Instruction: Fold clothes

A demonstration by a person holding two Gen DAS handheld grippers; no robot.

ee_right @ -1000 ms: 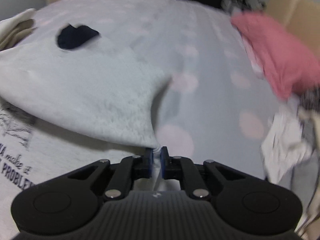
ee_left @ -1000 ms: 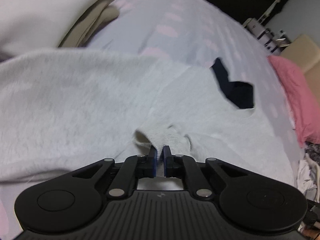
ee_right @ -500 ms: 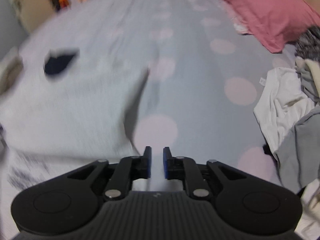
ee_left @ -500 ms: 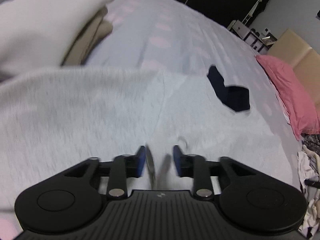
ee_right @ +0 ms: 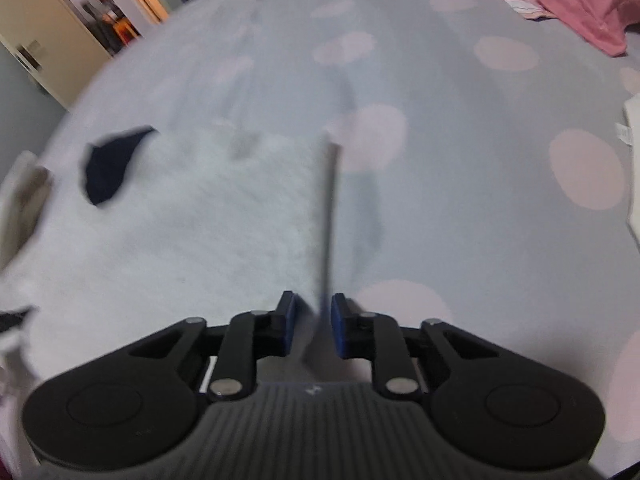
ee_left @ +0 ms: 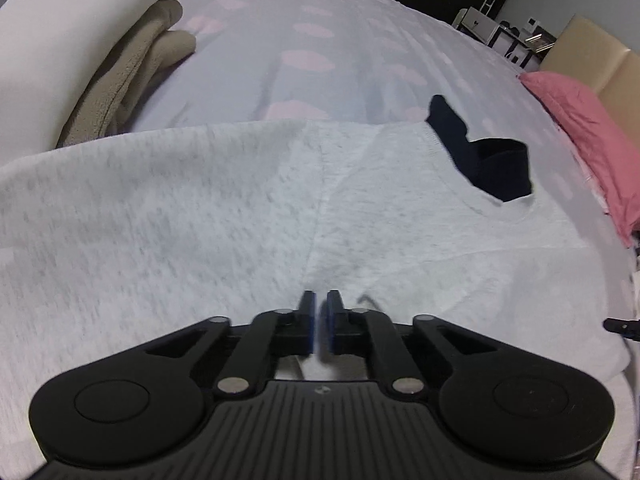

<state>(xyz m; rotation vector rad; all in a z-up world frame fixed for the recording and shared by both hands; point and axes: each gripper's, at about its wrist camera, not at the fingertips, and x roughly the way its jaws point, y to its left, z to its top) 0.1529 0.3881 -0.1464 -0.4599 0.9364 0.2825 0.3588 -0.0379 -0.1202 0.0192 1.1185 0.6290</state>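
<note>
Okay, reading-wise there's not much: the only mark is a tiny logo on each gripper body, and it's too small to make out.

Left gripper (ee_left: 319, 320) sits low over the sweater (ee_left: 200, 208), pointing across it toward the far side of the bed (ee_left: 320, 12). Its blue fingers (ee_left: 307, 320) are pressed nearly together with just a sliver of gap. Creases in the knit run right up to the tips, but I can't tell if any cloth is actually caught between them.

Right gripper (ee_right: 313, 320) is at the sweater's side edge and also points up the bed. Its fingers (ee_right: 287, 320) are spread. The edge of the sweater stands up thin between them and runs away from the camera without either finger touching it, as far as I can see. That view is pretty motion-blurred.

The sweater is pale grey-white and lies spread over the bed, which has a light sheet with pink dots. The neck hole (ee_left: 492, 168) shows dark navy on the far right side in the left view, and at the far left (ee_right: 112, 168) in the right view.

Other stuff:
- A white bundle (ee_left: 72, 20) sits on top of a beige one (ee_left: 132, 64), at the left just past the sweater.
- A pink pillow (ee_left: 580, 132) is along the right edge of the bed, with a cardboard box (ee_left: 592, 52) behind it.
- A cream cabinet (ee_right: 44, 28) stands off the far corner.
- A bit of white cloth (ee_right: 634, 160) is at the right edge of the right view.
</note>
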